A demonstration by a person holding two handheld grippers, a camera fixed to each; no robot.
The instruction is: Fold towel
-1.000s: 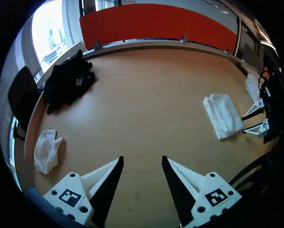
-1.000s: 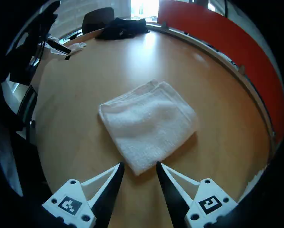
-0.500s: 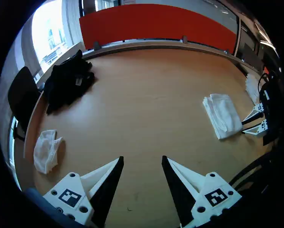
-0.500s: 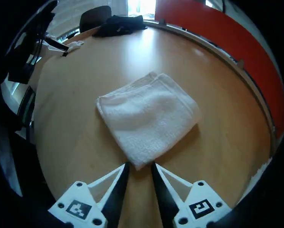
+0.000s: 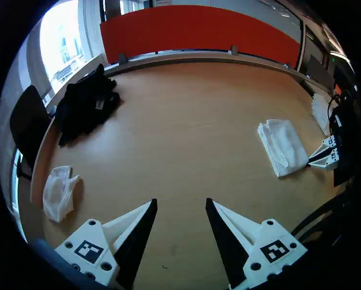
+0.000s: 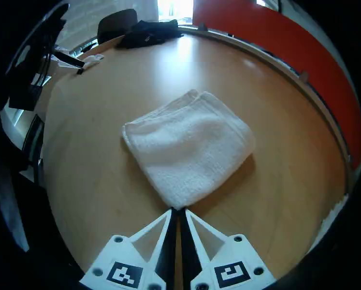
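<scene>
At the near corner of the towel (image 6: 190, 145), my right gripper (image 6: 177, 212) fingers are pressed together; left gripper (image 5: 180, 201) fingers stand spread. I judge the towel soft, limp and light: pinch through all corner layers

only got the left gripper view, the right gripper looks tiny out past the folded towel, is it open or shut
Observer: Shut. In the right gripper view the right gripper has its fingers nearly together, with only a thin slit of table showing between them.
Operator: any cloth caught in it
Observer: Cannot tell. Its tips sit right at the near corner of the towel, and no cloth shows in the slit.
Operator: how's it lined up on the towel
Observer: Corner-on: the fingers point along the towel's diagonal, toward the far corner where the layered edges stack.
</scene>
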